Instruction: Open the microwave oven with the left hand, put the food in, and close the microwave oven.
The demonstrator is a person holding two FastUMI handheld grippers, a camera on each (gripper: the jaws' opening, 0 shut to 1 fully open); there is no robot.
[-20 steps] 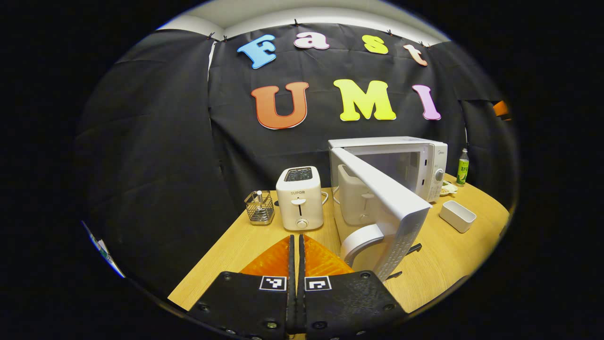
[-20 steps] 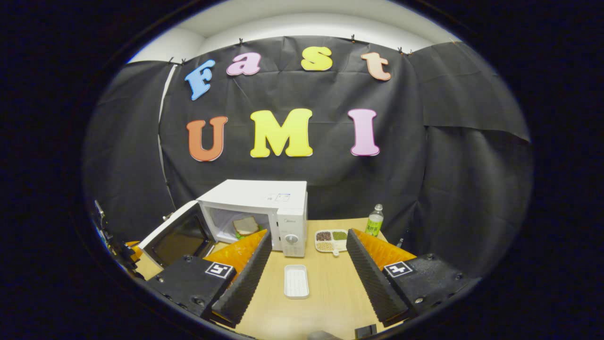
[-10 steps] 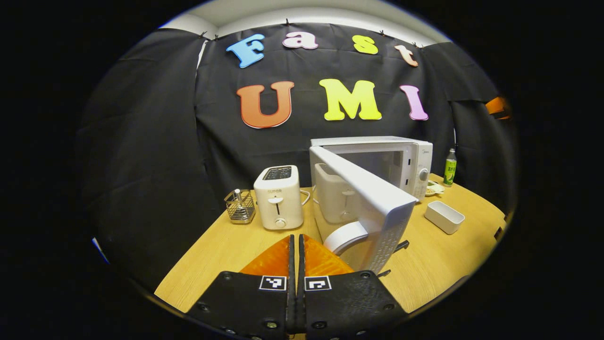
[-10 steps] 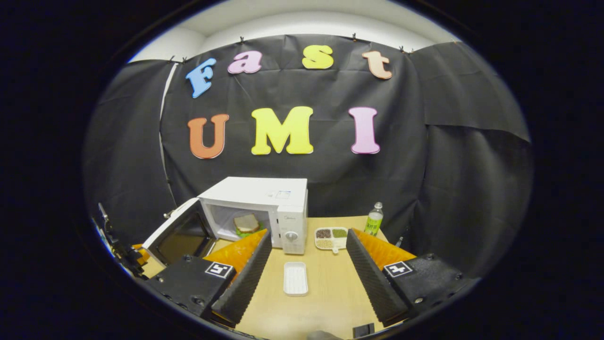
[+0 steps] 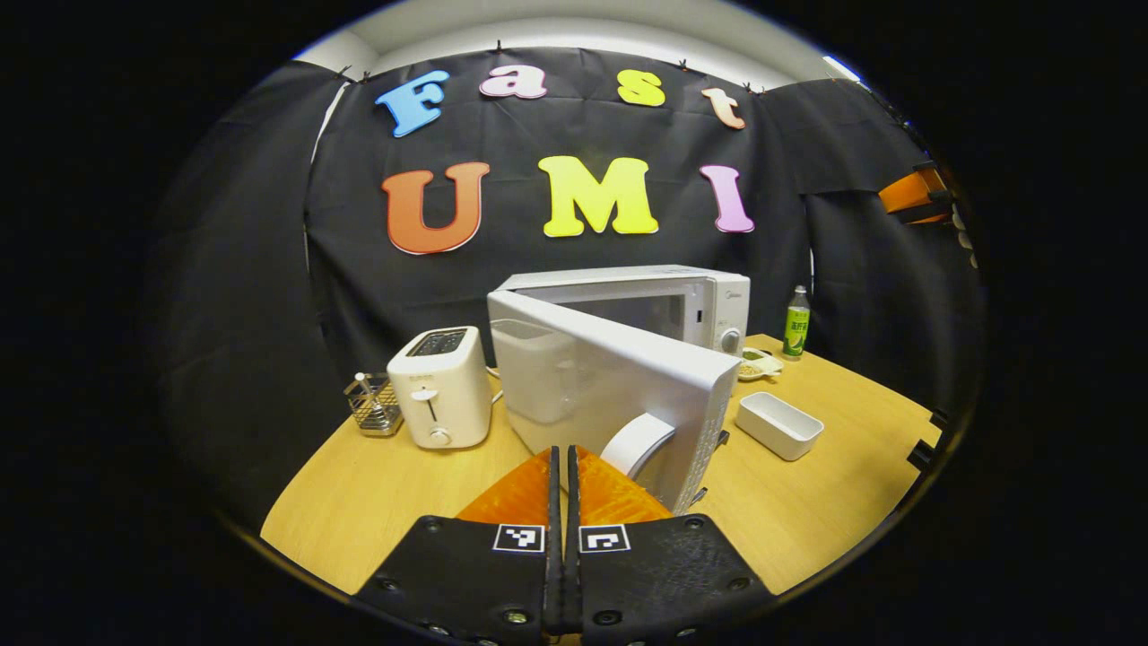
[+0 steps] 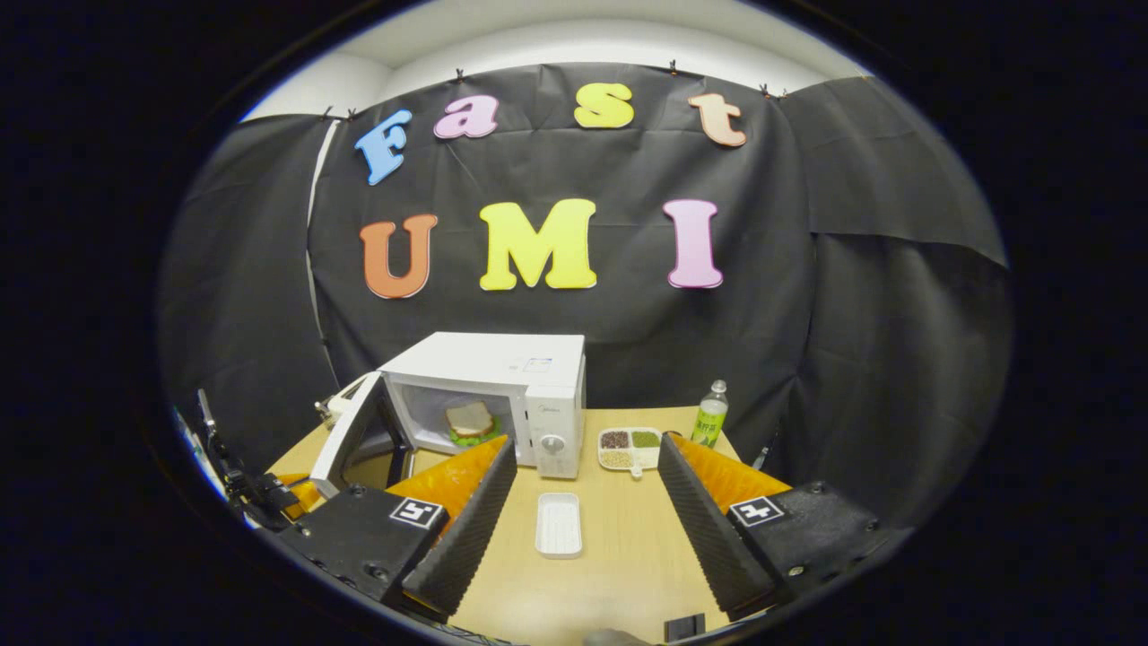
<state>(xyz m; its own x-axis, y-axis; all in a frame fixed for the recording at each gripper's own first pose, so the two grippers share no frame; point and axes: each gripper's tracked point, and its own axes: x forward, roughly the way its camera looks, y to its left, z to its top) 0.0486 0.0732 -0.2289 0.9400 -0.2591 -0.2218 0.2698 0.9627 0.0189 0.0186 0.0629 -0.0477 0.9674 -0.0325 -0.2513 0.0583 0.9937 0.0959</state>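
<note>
The white microwave (image 6: 502,372) stands at the back of the wooden table (image 6: 619,556) with its door (image 6: 352,438) partly open. A sandwich (image 6: 469,420) lies inside the cavity. In the left gripper view the door's outer face (image 5: 601,386) fills the middle, with its curved white handle (image 5: 635,443) low down. My left gripper (image 5: 562,456) is shut with nothing between its fingers, its tips just left of that handle; whether they touch the door I cannot tell. My right gripper (image 6: 587,446) is open and empty, held back over the table in front of the microwave.
A white toaster (image 5: 439,386) and a wire basket (image 5: 371,404) stand left of the microwave. In front of it lies an empty white tray (image 6: 559,525). A sectioned dish of beans (image 6: 630,448) and a green bottle (image 6: 710,418) sit to its right.
The microwave door has swung inward toward the cavity, from wide open to partly open. My left gripper has moved along with it, staying shut. The right gripper has hardly moved.
</note>
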